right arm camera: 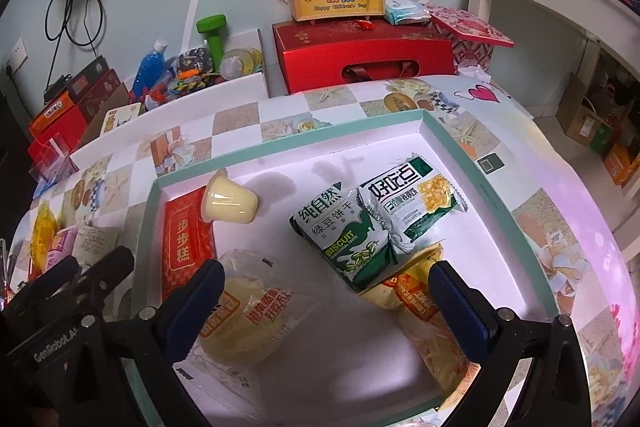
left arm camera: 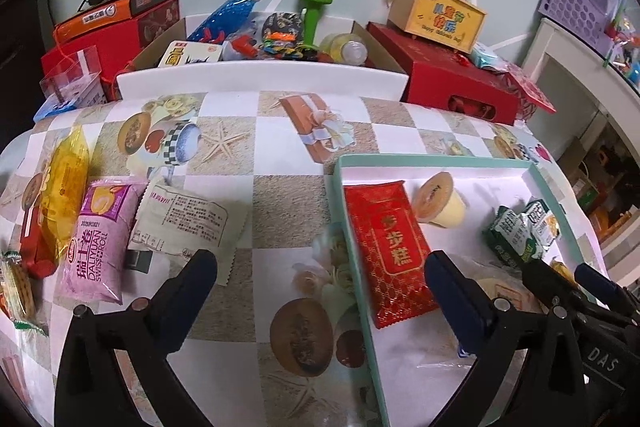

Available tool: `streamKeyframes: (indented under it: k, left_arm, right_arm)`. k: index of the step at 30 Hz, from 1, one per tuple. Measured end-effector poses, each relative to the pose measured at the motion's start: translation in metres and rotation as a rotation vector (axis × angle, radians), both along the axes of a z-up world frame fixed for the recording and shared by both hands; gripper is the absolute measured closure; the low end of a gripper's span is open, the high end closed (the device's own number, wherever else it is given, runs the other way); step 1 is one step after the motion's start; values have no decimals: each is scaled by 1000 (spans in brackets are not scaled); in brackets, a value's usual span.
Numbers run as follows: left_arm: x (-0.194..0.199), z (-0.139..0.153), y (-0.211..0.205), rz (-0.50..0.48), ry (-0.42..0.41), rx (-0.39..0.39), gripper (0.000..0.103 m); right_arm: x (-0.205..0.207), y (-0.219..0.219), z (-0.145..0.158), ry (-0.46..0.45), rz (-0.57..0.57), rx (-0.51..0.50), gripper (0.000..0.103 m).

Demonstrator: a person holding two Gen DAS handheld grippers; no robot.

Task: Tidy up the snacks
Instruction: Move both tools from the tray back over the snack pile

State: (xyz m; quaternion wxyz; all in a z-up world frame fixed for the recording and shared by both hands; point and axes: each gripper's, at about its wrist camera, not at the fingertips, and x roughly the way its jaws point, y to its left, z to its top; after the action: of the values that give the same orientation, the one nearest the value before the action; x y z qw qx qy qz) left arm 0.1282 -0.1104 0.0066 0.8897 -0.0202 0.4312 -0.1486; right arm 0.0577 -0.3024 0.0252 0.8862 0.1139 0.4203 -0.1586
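Over the patterned table point(left arm camera: 248, 195), left gripper point(left arm camera: 320, 267) spread wide and empty, right gripper point(right arm camera: 326, 287) likewise released above the mint-rimmed tray point(right arm camera: 456, 143), red packet point(left arm camera: 388, 251), pudding cup point(right arm camera: 230, 203), two green biscuit packs point(right arm camera: 352, 239) inside, pink Swiss roll packet point(left arm camera: 96, 239) left outside.

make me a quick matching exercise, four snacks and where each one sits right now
Things:
1. red packet
2. pink swiss roll
3. pudding cup
4. green biscuit pack

Places:
A. on the tablecloth, outside the tray
B. in the tray, along its left wall
C. in the tray, on its side by the red packet's far end
D. in the tray, next to a white and green pack

Pairs: 1-B, 2-A, 3-C, 4-D
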Motion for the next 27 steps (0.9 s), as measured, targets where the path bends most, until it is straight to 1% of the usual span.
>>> streamKeyframes:
  k: [3,7,11,15,18,21,27]
  left_arm:
    - [-3,5,3,-16,-8,-3,0]
    - [-7,13,15,-1,-19,14,0]
    - [-9,17,32,11,-9,14,0]
    - [-13,21,54,31,-18,24,0]
    - [-17,20,70,42,-7,28,0]
    - [-20,18,88,74,1,32,0]
    - [-21,16,123,154,7,-3,0]
  right_arm:
    - [-1,1,5,-16,-9,-2,0]
    - [0,9,14,-54,3,6,0]
    - [5,24,17,-68,41,15,0]
    - [12,47,15,-59,101,17,0]
    - [15,63,13,-55,144,8,0]
    - [16,76,14,-59,178,-4,0]
    - [20,98,8,-38,228,-21,0]
